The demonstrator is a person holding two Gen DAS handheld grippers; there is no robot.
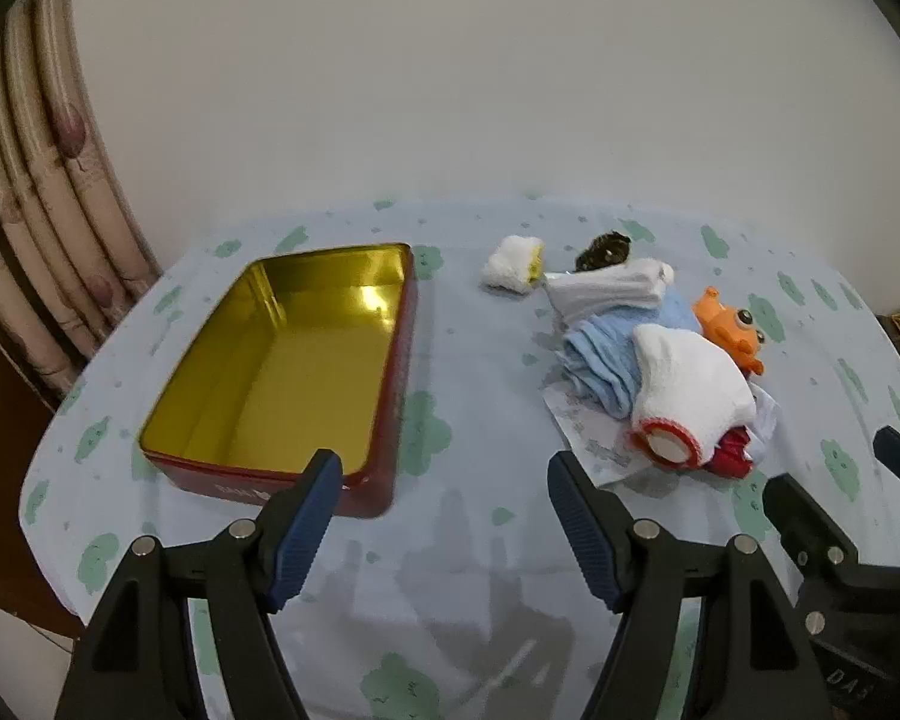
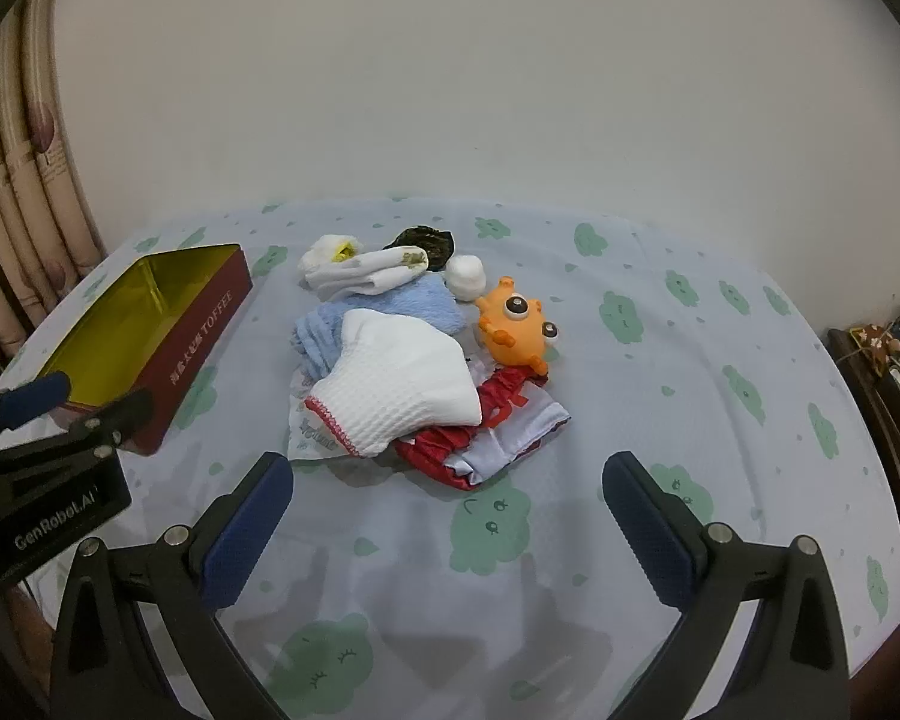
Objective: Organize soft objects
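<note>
Open tin [image 2: 150, 324] sits on the counter [image 2: 660, 360], left side, nothing in it. Soft pile right of it, apart: glove [image 2: 402, 384] on top, towel [image 2: 390, 306] under and behind it, packet [image 2: 498, 432] under its near right edge. Toy [image 2: 519, 330] right of towel, touching the pile. Rolled sock [image 2: 360, 270] behind towel.

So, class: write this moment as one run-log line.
left gripper open, empty | right gripper open, empty | tin empty | white glove tops pile beside tin | orange toy on pile's right
</note>
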